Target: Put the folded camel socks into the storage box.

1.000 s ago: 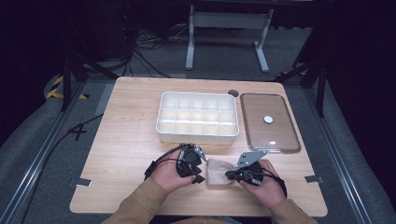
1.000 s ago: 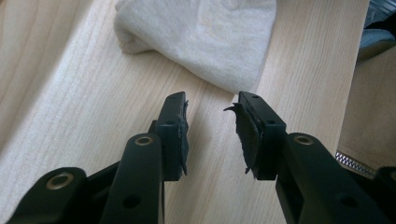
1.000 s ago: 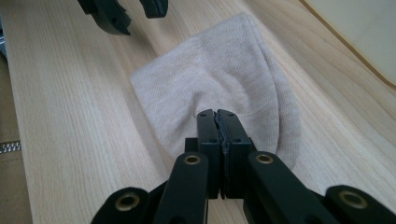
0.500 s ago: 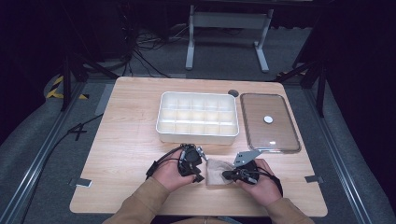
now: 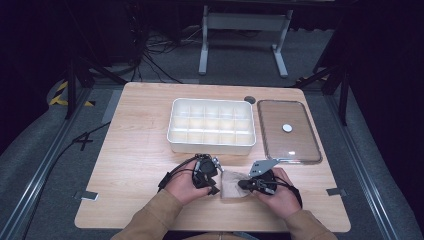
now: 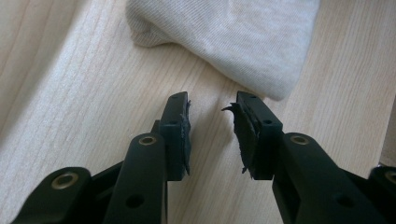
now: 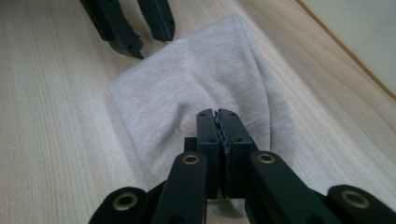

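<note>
A small beige cloth (image 5: 230, 184) lies crumpled on the wooden table (image 5: 135, 150) near the front edge, between both hands. My left gripper (image 5: 214, 189) stands open just left of it; in the left gripper view the jaws (image 6: 211, 105) hover over bare wood, a little short of the cloth's (image 6: 233, 37) rounded edge. My right gripper (image 5: 242, 185) comes in from the right and is shut, its tips (image 7: 217, 113) closed over the cloth (image 7: 187, 70), which creases outward from them. The left gripper (image 7: 152, 44) shows open at the cloth's far corner.
A white compartment tray (image 5: 210, 146) stands behind the hands at mid table. A clear rectangular lid (image 5: 300, 142) with a white knob lies to its right. Bare wood stretches to the left of the hands.
My right gripper has slid left onto the cloth. The left gripper has stayed almost still.
</note>
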Action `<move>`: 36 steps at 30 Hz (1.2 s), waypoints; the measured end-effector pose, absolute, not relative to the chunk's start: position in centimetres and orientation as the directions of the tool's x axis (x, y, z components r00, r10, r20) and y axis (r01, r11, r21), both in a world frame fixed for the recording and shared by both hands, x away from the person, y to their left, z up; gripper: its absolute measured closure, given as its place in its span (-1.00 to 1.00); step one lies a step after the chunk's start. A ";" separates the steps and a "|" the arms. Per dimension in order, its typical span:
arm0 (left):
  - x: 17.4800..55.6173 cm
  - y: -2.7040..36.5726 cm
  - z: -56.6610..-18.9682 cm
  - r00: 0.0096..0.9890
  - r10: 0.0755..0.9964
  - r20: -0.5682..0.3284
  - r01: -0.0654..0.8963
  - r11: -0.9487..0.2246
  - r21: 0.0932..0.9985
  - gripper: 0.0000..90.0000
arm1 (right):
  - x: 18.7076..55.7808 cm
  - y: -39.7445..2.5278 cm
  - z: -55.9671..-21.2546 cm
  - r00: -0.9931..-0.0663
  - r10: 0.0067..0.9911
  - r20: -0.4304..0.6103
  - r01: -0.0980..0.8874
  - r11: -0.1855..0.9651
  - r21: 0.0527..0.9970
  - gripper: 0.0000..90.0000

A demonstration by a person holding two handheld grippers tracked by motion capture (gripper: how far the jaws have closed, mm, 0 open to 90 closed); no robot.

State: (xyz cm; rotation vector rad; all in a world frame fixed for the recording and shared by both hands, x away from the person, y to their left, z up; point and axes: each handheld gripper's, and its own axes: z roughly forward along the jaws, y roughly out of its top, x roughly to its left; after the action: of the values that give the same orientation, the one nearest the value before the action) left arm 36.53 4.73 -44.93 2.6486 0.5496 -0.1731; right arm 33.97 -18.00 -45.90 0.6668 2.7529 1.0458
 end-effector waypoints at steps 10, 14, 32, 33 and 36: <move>36.4 4.0 -44.9 0.926 0.318 -0.202 0.375 -0.840 0.393 0.46 | 33.6 -18.0 -46.0 -0.906 0.417 0.069 0.355 0.661 0.661 0.98; 36.6 3.7 -44.9 0.934 0.300 -0.195 0.357 -0.833 0.424 0.37 | 33.5 -18.0 -46.1 -0.904 0.422 0.066 0.354 0.653 0.669 0.98; 37.1 3.9 -44.9 0.949 0.270 -0.164 0.315 -0.852 0.418 0.99 | 33.3 -18.3 -46.0 -0.903 0.426 0.054 0.349 0.655 0.670 0.99; 37.1 3.9 -44.9 0.949 0.271 -0.162 0.315 -0.857 0.409 0.99 | 33.3 -18.3 -46.0 -0.903 0.426 0.053 0.349 0.655 0.670 0.99; 37.1 3.5 -45.1 0.948 0.276 -0.156 0.316 -0.861 0.397 1.00 | 33.3 -18.3 -46.1 -0.903 0.426 0.052 0.347 0.655 0.671 0.99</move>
State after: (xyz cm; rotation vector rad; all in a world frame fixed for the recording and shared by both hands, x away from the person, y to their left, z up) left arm 37.07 3.52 -45.08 2.6740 0.4263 -0.1306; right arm 33.34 -18.28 -46.06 0.6461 2.7571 1.0827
